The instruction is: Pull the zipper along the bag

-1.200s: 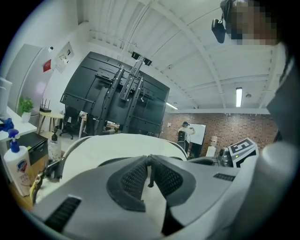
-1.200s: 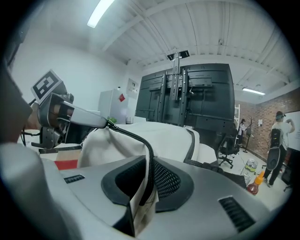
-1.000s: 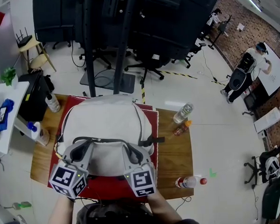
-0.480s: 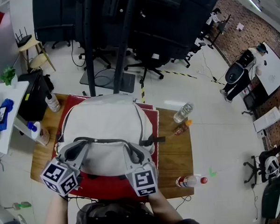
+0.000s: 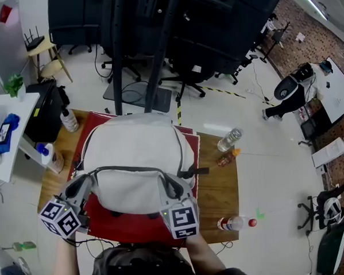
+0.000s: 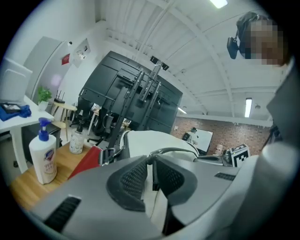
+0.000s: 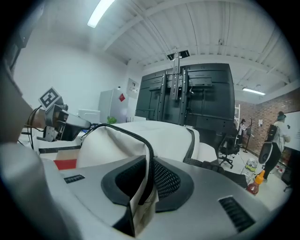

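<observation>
A white-grey backpack [image 5: 138, 159] lies on a red mat [image 5: 110, 226] on the wooden table [image 5: 218, 189]. My left gripper [image 5: 88, 181] is at the bag's near left corner. In the left gripper view its jaws [image 6: 151, 161] are opening, and the thin dark zipper pull [image 6: 153, 176] stands between the pads with a slit of white cloth showing beside it. My right gripper [image 5: 166, 187] is at the bag's near right corner. In the right gripper view it [image 7: 149, 164] is shut on a fold of the bag's edge, with the black zipper track [image 7: 136, 138] running into the pads.
A pump bottle [image 5: 49, 162] and another bottle [image 5: 69, 120] stand left of the bag. A clear bottle [image 5: 228, 139], a small orange bottle [image 5: 226, 158] and a red-capped bottle [image 5: 234, 223] lie at the table's right. A black stand [image 5: 150, 49] rises behind.
My left gripper has drawn out to the left and back toward me, off the bag's near corner. The right gripper has kept its place and its hold.
</observation>
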A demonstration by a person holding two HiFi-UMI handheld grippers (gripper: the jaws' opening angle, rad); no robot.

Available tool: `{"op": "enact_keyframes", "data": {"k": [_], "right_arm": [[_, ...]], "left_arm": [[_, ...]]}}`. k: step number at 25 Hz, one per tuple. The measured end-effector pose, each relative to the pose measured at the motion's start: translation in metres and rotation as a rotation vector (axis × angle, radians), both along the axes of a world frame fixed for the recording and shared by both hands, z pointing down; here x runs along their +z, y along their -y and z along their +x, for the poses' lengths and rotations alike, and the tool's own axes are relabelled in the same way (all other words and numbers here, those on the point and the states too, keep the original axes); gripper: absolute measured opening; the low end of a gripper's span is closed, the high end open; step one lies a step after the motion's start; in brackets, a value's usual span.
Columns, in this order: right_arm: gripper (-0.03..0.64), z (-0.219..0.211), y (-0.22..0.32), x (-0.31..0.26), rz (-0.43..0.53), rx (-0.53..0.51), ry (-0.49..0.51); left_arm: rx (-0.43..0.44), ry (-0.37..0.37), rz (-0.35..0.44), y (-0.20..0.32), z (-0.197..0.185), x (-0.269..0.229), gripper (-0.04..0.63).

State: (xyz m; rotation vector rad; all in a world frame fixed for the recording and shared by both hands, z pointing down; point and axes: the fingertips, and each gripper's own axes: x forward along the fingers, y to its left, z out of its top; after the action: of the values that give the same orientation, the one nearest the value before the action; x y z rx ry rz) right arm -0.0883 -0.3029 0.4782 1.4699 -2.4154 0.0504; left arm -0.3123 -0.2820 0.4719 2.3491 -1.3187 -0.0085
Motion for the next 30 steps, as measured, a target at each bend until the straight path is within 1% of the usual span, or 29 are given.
{"op": "enact_keyframes", "data": {"k": [3,5,7,8,10,12,13,16,18,21,25,28,30], "right_arm": [[0.061,-0.002,0.001,0.002,-0.001,0.004,-0.008],[0.061,-0.003,0.001,0.002,-0.001,0.007,-0.013],[0.06,-0.005,0.001,0.003,-0.001,0.006,-0.016],[0.061,-0.006,0.001,0.003,-0.001,0.005,-0.016],[0.061,-0.006,0.001,0.003,0.0,0.003,-0.011],[0.061,-0.005,0.001,0.002,0.002,0.003,-0.01],[0.061,-0.005,0.001,0.002,0.003,0.004,-0.01],[0.061,-0.006,0.0,0.002,0.003,0.004,-0.009],[0.061,-0.006,0.0,0.003,0.004,0.003,-0.009],[0.06,-0.006,0.0,0.003,0.004,0.003,-0.013],[0.06,-0.007,0.0,0.004,0.006,0.004,-0.017],[0.06,-0.007,0.0,0.005,0.007,0.002,-0.015],[0.061,-0.007,0.0,0.006,0.007,0.0,-0.018]], "left_arm": [[0.006,-0.016,-0.013,-0.01,0.002,0.015,0.063],[0.005,-0.054,-0.018,-0.012,0.002,0.02,0.063],[-0.015,-0.097,0.0,-0.013,-0.003,0.015,0.063],[-0.027,-0.1,0.017,-0.012,-0.008,0.01,0.062],[-0.028,-0.062,0.047,-0.009,-0.015,-0.002,0.06],[0.0,-0.019,0.053,-0.006,-0.019,-0.006,0.06],[0.011,-0.019,0.044,-0.006,-0.02,-0.005,0.061],[0.002,-0.069,-0.002,-0.012,-0.024,0.01,0.062],[-0.007,-0.051,-0.017,-0.021,-0.024,0.023,0.064],[-0.002,-0.015,-0.018,-0.034,-0.019,0.039,0.067],[-0.01,-0.023,-0.025,-0.046,-0.012,0.058,0.067],[-0.014,-0.038,-0.053,-0.055,-0.005,0.077,0.067],[-0.015,-0.062,-0.072,-0.061,0.001,0.09,0.066]]}}
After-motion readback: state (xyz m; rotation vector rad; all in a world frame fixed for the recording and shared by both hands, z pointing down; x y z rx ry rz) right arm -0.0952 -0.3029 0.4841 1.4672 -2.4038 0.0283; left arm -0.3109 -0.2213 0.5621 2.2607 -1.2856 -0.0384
